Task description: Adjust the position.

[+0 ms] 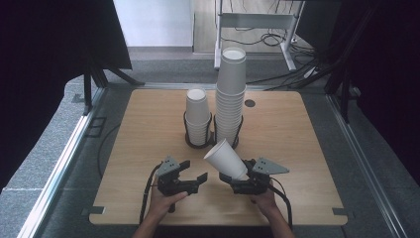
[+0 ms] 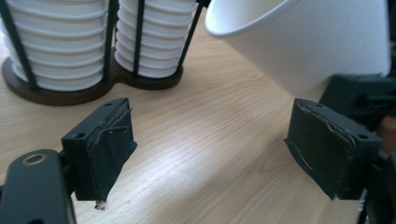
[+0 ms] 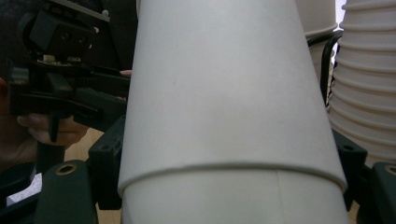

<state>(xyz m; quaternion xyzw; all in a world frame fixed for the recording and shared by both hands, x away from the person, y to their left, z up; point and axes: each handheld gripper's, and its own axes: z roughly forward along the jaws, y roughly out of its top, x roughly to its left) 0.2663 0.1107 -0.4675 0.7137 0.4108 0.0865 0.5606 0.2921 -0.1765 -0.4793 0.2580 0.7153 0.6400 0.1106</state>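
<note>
Right claw (image 1: 236, 174) clenched around nested white paper cups (image 1: 226, 158), apparently two, tilted above the worktop (image 1: 297, 148), mouth toward the cup holder (image 1: 210, 141) with its stacks. Left claw (image 1: 193, 171) released, jaws spread and empty, just beside the cups.

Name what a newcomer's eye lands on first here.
The white paper cup tilted over the table's near middle, its base end clamped in the right gripper. Behind it, two cup stacks in a dark holder: the tall stack towers beside the short stack. The left gripper is open, with nothing between its jaws.
</note>
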